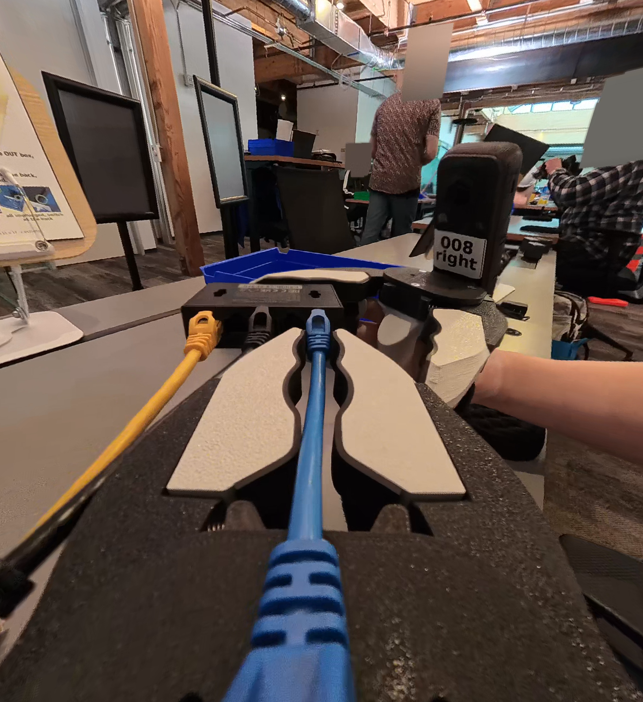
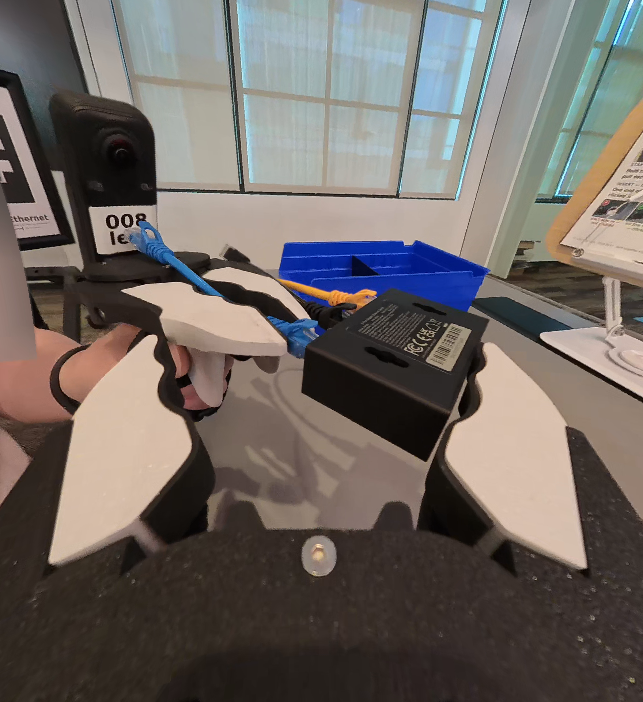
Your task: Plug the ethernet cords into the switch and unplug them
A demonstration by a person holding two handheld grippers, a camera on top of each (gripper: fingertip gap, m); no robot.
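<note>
The left claw (image 1: 318,338) is clenching the blue cord (image 1: 314,418) at the switch (image 2: 392,364), which is sitting on the bench (image 2: 350,475). The right claw (image 2: 319,380) is gaping, one finger touching the switch. The ports are hidden.

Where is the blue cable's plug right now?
In the left wrist view the blue plug sits at the black switch, right of the black plug and yellow plug, with the left gripper jaws on either side.
</note>
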